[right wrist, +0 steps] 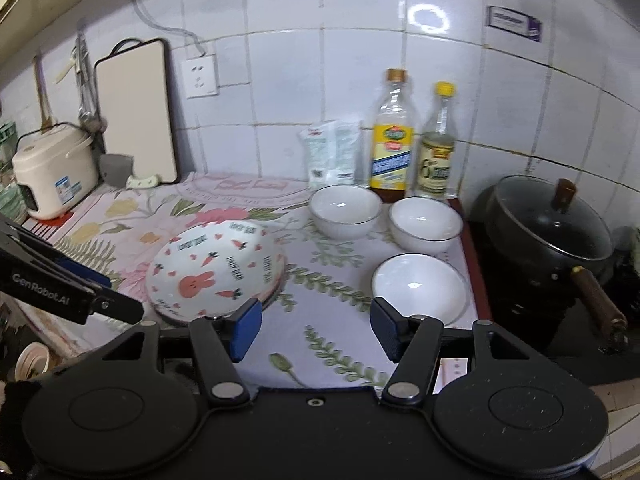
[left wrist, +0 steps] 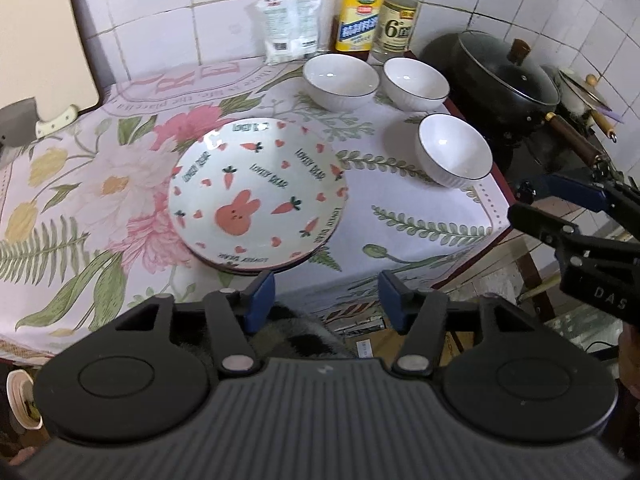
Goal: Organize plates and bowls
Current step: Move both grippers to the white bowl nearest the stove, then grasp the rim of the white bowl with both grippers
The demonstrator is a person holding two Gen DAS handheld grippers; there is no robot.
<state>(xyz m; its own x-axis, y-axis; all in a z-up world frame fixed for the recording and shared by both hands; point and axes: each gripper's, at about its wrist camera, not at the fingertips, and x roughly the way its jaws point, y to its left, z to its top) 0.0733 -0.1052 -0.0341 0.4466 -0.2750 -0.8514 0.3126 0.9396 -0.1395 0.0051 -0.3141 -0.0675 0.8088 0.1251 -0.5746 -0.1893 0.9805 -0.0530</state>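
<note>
Our bunny plates sit stacked on the flowery cloth. Three white bowls still sit apart, not stacked. Our left gripper and right gripper are half open, holding nothing.

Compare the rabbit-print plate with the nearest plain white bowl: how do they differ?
The rabbit-print plate is covered in pink rabbit, carrot and heart prints with lettering; the nearest white bowl is plain white with a thin dark rim. The plate is wider and shallower; the bowl is smaller and deeper. The plate sits on top of other dishes in a stack; the bowl stands alone on the floral cloth. Both are empty, and neither is held.
</note>
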